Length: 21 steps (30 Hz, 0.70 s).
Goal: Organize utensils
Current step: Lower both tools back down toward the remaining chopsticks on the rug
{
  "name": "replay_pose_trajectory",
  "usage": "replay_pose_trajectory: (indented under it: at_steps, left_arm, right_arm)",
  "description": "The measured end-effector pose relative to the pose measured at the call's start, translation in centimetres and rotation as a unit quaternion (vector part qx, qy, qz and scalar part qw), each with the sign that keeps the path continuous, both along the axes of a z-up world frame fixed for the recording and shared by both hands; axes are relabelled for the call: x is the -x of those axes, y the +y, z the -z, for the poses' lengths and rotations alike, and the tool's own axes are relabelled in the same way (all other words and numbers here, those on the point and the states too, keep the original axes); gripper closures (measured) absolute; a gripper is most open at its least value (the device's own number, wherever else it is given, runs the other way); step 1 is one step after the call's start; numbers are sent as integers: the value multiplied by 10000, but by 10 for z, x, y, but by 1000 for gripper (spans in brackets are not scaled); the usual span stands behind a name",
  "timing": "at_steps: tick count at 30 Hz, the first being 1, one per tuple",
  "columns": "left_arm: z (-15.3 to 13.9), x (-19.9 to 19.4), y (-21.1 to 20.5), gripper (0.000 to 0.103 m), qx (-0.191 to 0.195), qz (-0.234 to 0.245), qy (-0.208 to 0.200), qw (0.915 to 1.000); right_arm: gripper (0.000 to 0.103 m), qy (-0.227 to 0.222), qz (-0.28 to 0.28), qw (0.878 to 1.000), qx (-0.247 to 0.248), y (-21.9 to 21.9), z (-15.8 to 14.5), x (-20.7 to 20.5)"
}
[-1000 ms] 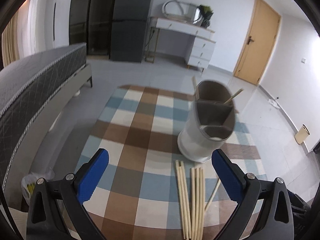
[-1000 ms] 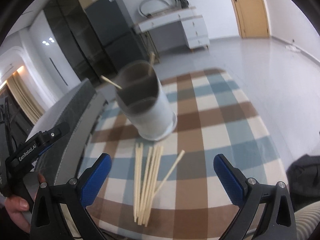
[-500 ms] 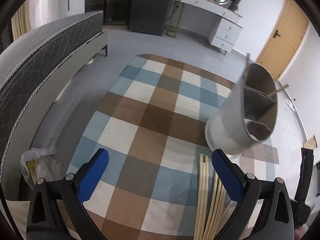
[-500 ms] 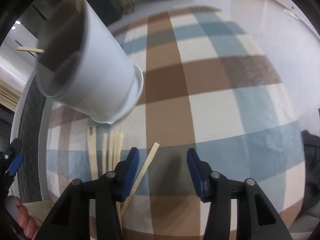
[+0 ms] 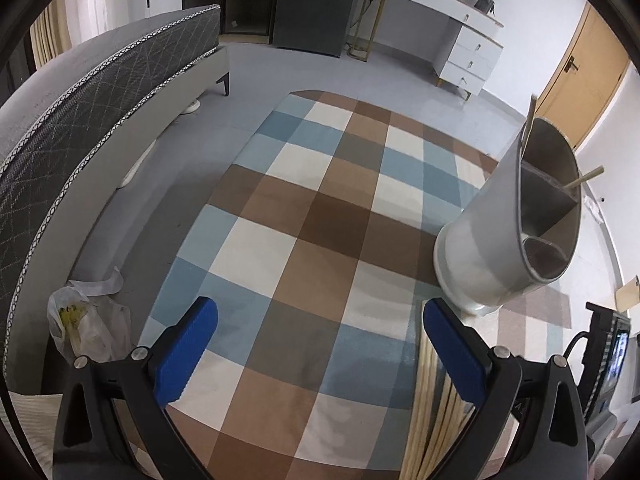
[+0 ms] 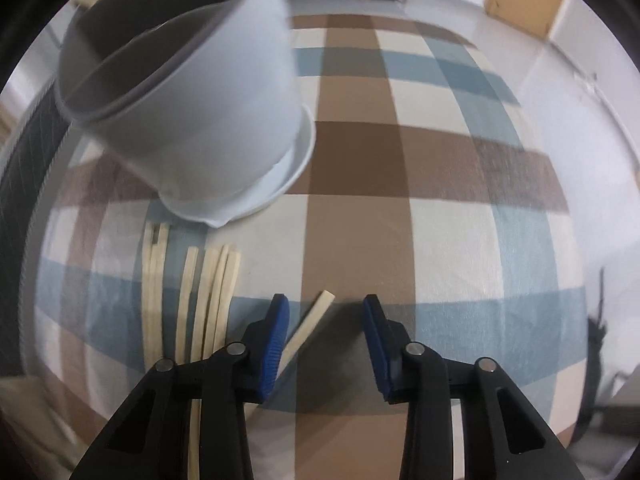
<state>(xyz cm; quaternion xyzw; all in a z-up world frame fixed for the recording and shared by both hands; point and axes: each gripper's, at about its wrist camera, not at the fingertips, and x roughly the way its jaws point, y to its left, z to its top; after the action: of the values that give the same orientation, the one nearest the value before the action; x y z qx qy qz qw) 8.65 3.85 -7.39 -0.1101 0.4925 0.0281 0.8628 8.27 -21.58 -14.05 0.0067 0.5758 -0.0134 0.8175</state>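
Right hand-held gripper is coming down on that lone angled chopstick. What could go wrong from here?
1. The right hand-held gripper is closing, but the angled chopstick lies diagonally by the left pad, not centred; it may pivot or slip out.
2. The chopstick bundle lies just left of that pad; a drift could snag or scatter it.
3. The white utensil holder stands close behind; lifting carelessly might knock it.
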Motion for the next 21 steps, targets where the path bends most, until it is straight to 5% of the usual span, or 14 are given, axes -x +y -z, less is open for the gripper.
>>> replay_pose_trajectory:
  at_steps: [3,8,21]
  left_arm:
    - [4,0,-3,3,-45,110,38,9999]
    - [18,-2,-17,3,-30,497,230,9985]
    - [56,-3,-58,3,-164,1100,953,9892]
  right_arm:
    - [93,-169,17,9999,-26,-5,0,5]
    - [103,-330,248,9975,-569,-25,0,7]
    - [101,-405,767,9837,-1573,-53,-13,-4]
